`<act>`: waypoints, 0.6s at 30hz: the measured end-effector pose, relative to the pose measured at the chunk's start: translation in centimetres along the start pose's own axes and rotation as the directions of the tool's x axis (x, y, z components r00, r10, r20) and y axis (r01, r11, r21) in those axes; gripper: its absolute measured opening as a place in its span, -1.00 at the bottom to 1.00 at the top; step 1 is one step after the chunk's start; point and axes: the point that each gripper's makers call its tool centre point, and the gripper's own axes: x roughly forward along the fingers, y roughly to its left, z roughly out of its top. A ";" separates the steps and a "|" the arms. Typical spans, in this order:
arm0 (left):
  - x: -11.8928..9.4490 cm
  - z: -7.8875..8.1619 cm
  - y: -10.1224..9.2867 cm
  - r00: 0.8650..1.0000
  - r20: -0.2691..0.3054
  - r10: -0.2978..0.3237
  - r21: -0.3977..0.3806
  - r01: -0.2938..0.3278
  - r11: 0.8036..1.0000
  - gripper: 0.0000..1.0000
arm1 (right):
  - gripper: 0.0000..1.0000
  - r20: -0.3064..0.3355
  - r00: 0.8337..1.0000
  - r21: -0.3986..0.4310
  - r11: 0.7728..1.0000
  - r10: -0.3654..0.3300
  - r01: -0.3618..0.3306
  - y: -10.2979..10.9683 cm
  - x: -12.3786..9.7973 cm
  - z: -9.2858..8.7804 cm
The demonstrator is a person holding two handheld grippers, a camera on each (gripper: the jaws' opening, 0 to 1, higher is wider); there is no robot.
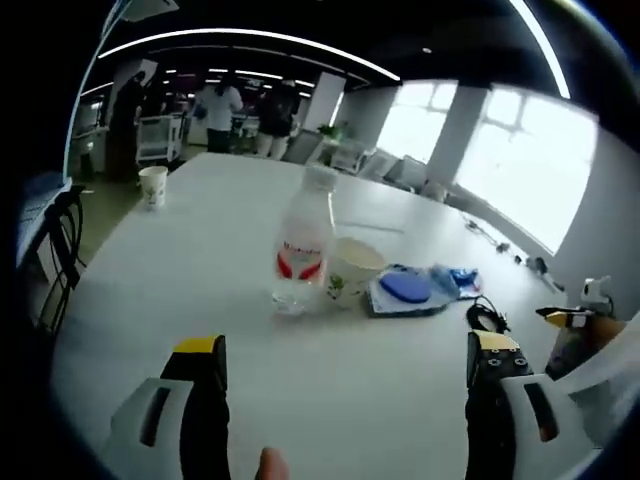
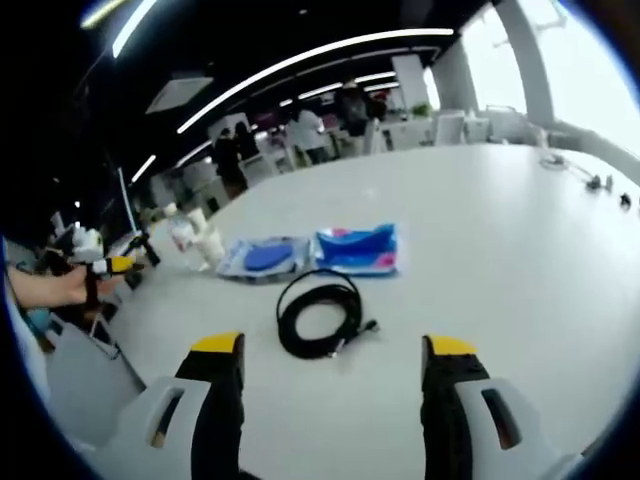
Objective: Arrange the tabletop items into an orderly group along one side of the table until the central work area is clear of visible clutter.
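My left claw [image 1: 345,365] stands wide and empty over the white worktop [image 1: 180,290]; ahead of it a clear water bottle [image 1: 302,250] stands upright, touching a cup [image 1: 352,268], with a blue pouch [image 1: 405,290] just beside; a paper cup [image 1: 153,186] stands well apart at the far edge; my right claw [image 2: 335,365], also wide and empty, faces a coiled black cable [image 2: 320,313]; beyond it lie the pouch and a blue packet [image 2: 358,248]; people stand in the dim office behind.

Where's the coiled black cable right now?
In the right gripper view, the coiled black cable lies on the white table just ahead of the open right gripper, nearer than the blue-and-pink packet.
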 end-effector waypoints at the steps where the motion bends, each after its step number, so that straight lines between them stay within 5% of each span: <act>1: -0.3 -0.4 -0.2 1.000 -0.008 0.000 0.005 0.000 1.000 0.93 | 0.55 -0.001 1.000 -0.003 1.000 0.000 0.000 0.0 0.0 -0.1; 10: -2.7 -2.1 -0.7 1.000 -0.024 0.007 -0.007 -0.007 1.000 0.93 | 0.74 -0.022 0.999 -0.016 0.999 0.027 -0.028 1.2 -0.6 -0.4; 18: -4.5 -1.7 -1.5 1.000 -0.002 0.000 0.008 0.000 1.000 0.93 | 0.77 -0.019 0.999 -0.016 0.999 0.029 -0.029 2.2 -1.6 0.0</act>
